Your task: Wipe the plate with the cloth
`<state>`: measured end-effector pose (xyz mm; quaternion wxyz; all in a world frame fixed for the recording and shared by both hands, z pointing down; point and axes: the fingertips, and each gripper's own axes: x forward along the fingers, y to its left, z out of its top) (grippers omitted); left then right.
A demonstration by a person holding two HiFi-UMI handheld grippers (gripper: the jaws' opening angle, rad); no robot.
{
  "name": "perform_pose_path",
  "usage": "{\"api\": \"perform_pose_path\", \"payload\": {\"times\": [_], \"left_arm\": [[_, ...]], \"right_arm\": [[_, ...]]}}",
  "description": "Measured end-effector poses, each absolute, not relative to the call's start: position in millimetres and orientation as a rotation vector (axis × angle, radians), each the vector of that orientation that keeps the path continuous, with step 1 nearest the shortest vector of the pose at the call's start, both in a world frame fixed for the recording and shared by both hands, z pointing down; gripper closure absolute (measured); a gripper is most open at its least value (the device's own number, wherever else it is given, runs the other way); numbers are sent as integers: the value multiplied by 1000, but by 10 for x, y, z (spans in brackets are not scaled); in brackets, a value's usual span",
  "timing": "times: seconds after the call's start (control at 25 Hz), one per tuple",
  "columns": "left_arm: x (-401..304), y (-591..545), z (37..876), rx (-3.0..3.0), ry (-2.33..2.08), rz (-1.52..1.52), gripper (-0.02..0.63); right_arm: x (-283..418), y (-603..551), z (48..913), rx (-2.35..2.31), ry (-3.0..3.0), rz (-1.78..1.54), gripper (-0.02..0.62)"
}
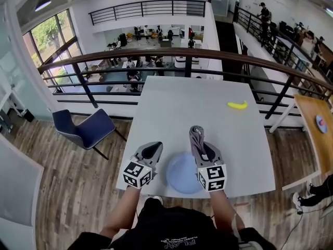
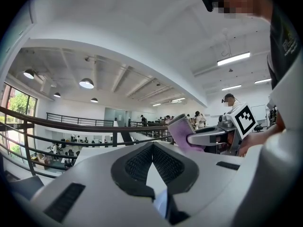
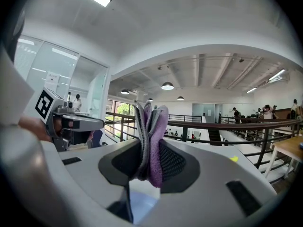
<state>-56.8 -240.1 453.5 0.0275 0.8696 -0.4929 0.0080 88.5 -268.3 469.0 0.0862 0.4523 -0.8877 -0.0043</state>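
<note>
Pale blue and round, the plate lies on the white desk close to the edge nearest the person, and in the head view it shows between the two tools held over it. Just above its right side, the right tongs are pinched tight on the cloth, a folded grey and purple microfibre piece that stands upright out of the tips. In the right gripper view the same folds rise between the dark ribbed pads, with a sliver of the blue plate below them. The left tongs sit at the plate's left side; their tips are pressed together with nothing between them, and only desk and a bit of the plate show through the gap behind the tips. Whether either tool touches the plate cannot be told. Farther out on the desk, well apart from the plate, lies a yellow banana. A dark blue chair stands on the wooden floor left of the desk, and a railing with a brown handrail runs behind the desk's far edge.
</note>
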Motion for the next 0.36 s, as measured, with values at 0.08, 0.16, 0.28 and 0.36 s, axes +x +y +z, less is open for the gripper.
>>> {"api": "perform_pose_path", "payload": {"times": [0.08,0.16,0.28,0.36], "left_arm": [[-515,-2393,4594,2699,-1504,51,594],[-455,-2373,4611,2706,-1487,59,594],[-421,-2351,4577,2686,-1459,8,594],[-418,-2337,4554,2671,-1446,-23,594]], "right_arm": [[860,-2666,4766,1316,-2645,-3,480],[854,-2639,4796,1299,-2642,1,480],[858,-2614,4780,1292,-2639,6,480],[856,-2605,4760,1289,-2637,7,480]]}}
